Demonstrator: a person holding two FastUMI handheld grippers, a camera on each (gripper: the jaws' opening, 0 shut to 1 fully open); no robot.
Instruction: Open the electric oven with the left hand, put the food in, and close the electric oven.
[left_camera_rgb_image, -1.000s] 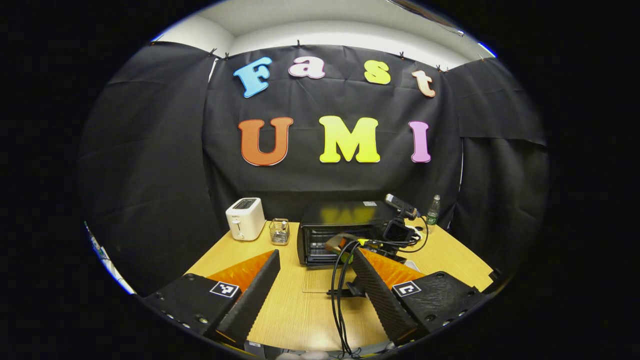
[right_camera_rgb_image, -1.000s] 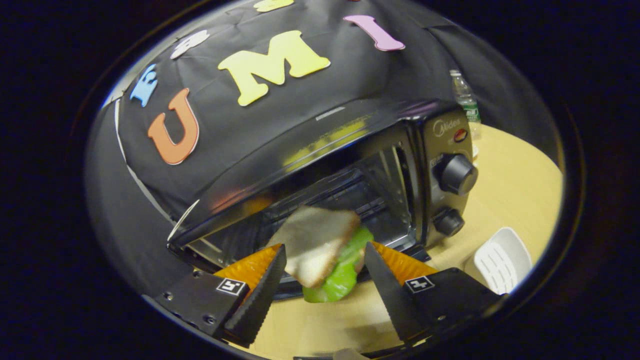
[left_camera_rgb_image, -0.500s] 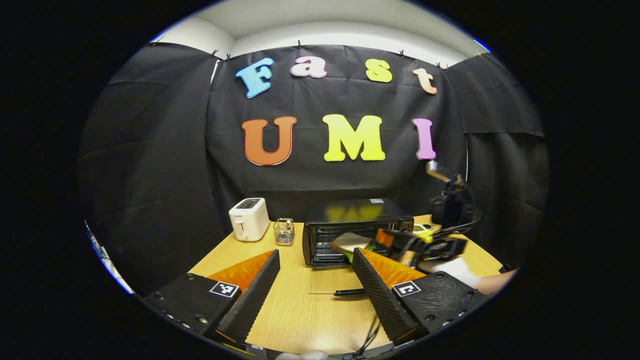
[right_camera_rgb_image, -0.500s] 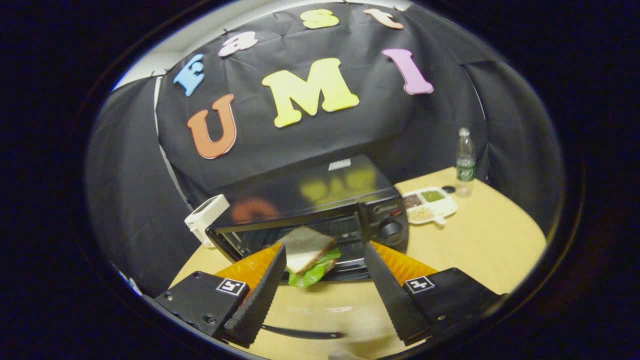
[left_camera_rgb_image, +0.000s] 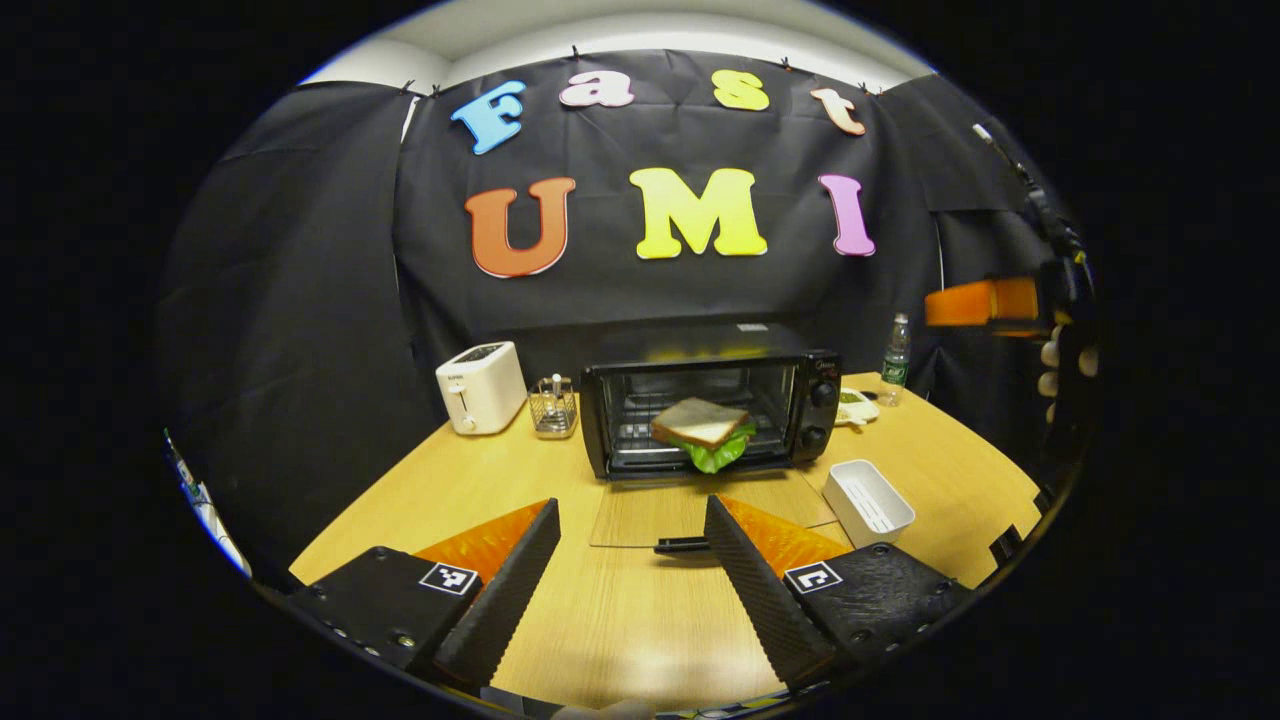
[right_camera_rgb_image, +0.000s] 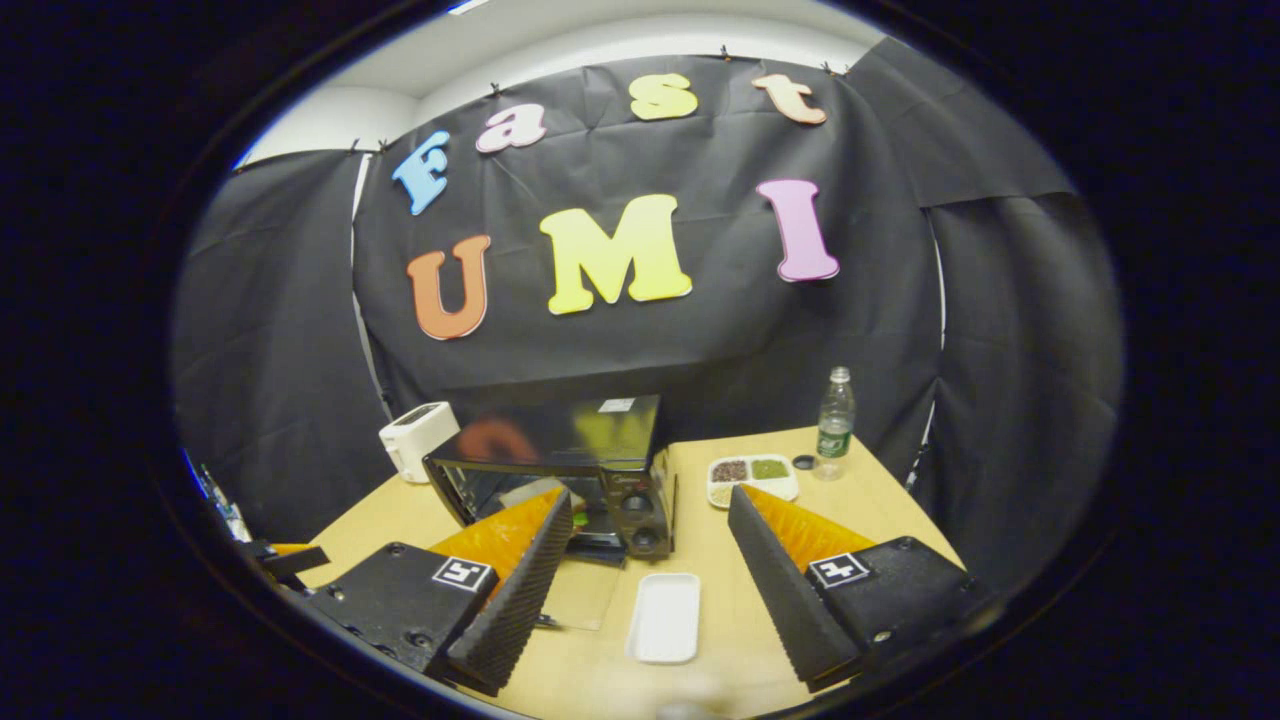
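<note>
1. Sitting inside the open electric oven (left_camera_rgb_image: 710, 410): a sandwich (left_camera_rgb_image: 700, 430) on the rack, toasted bread on top, green lettuce spilling over the front edge toward the doorway.
2. Lying flat on the wooden surface (left_camera_rgb_image: 450, 490) in front of the oven: the glass door (left_camera_rgb_image: 690, 505), hinged down, with its dark handle (left_camera_rgb_image: 682, 545) at the near edge.
3. Hovering low over the surface, just short of that handle: left hand-held gripper (left_camera_rgb_image: 630, 560), jaws spread wide, nothing between them.
4. Held well back and to the oven's knob side: right hand-held gripper (right_camera_rgb_image: 650, 560), jaws likewise apart and empty, with a white tray (right_camera_rgb_image: 664, 617) lying on the surface below.
5. Judged from this: food in place, only the closing left.
6. Handling guess: rigid door, fairly light, swinging on a bottom hinge; glass pane slick and breakable, so best taken by the handle bar at mid-length and lifted in an arc.
7. Risk: overhanging soft lettuce getting pinched, or the sandwich being nudged, if the door is slammed.
</note>
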